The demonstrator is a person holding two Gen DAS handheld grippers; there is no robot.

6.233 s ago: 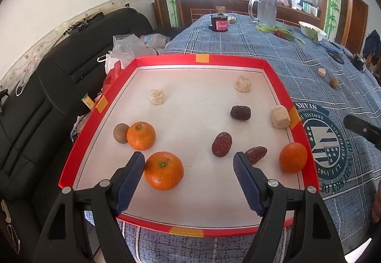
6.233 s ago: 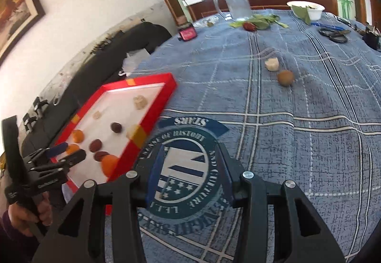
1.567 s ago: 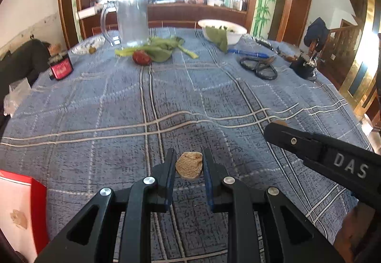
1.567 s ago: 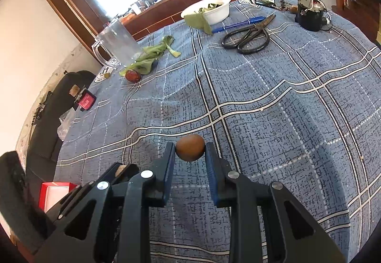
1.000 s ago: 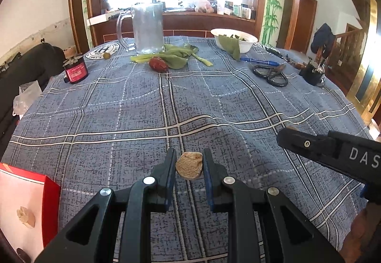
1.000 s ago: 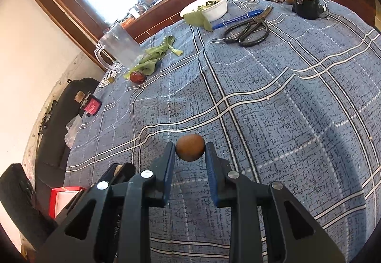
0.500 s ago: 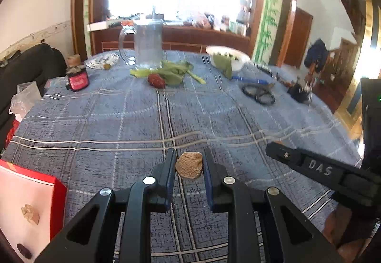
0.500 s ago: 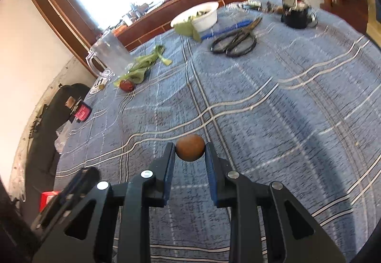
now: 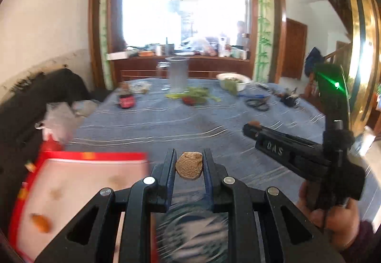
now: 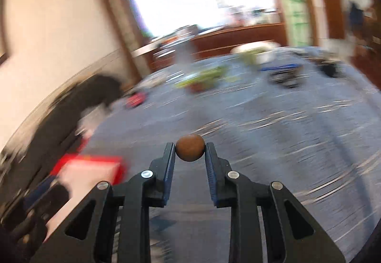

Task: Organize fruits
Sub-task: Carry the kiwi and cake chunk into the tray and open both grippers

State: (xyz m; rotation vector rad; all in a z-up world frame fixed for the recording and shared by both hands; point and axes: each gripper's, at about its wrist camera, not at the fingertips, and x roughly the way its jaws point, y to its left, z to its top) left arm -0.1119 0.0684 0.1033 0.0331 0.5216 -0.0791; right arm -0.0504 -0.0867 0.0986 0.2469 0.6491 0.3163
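The left gripper [image 9: 189, 163] pinched a rough tan chunk [image 9: 189, 166] just past the red tray's [image 9: 95, 156] far rim, over open blue tablecloth [image 9: 190, 125]. The right gripper [image 10: 190, 151] clamped a round brown fruit [image 10: 190, 147] above the cloth. Motion blur smeared the tray's contents and the far clutter.

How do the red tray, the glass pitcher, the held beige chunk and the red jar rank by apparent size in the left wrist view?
1. red tray
2. glass pitcher
3. and 4. unsure: beige chunk in the left claw and red jar look alike; the chunk sits nearer the camera.
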